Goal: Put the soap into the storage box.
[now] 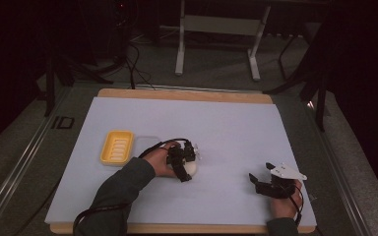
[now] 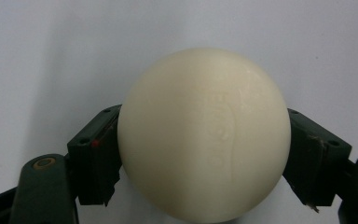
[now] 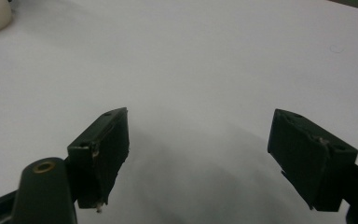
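My left gripper [image 2: 205, 154] clamps the cream soap bar [image 2: 204, 133] mid-table, beside the yellow soap dish [image 1: 116, 147]. Right gripper [image 3: 198, 156] idles, jaws apart. Next, probably carry soap into dish.

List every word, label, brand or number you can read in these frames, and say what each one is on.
"ID": dark marking on the grey floor left of the table.
Embossed lettering on the cream soap bar clamped in the left gripper: raised characters run down its face, too faint to read.
Yellow soap dish: no text visible.
Right gripper and its grey plate: no text visible.
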Available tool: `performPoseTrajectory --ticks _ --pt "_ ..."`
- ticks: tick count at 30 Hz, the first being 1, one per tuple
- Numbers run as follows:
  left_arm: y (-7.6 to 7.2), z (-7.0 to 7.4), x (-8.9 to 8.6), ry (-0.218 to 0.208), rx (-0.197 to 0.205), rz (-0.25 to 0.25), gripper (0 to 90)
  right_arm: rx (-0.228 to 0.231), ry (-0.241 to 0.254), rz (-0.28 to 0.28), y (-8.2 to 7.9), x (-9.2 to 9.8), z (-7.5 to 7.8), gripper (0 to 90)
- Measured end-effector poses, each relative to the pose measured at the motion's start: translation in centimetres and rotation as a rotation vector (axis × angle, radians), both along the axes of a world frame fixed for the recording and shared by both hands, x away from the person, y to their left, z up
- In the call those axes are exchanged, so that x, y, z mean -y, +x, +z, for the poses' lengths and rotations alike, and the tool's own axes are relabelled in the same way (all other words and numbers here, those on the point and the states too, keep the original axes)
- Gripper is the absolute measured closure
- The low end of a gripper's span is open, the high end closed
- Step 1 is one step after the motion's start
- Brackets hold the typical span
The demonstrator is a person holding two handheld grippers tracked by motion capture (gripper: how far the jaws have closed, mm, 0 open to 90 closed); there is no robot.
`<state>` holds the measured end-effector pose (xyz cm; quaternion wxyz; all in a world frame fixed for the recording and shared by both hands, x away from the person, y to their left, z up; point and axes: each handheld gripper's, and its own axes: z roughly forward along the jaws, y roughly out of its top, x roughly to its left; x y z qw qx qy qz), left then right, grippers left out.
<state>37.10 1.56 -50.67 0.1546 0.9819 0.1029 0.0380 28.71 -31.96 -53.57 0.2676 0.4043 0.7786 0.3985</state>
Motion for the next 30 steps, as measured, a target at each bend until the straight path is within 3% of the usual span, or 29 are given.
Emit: performPoseTrajectory --ticks 17,30 --pt "0.15 0.36 0.78 0.086 -0.017 -0.029 24.8 0.000 0.000 0.000 0.00 -0.01 0.00 20.4" --pt "0.10 0.47 0.79 0.100 -0.016 -0.058 25.2 0.000 0.000 0.000 0.00 0.00 0.00 20.4"
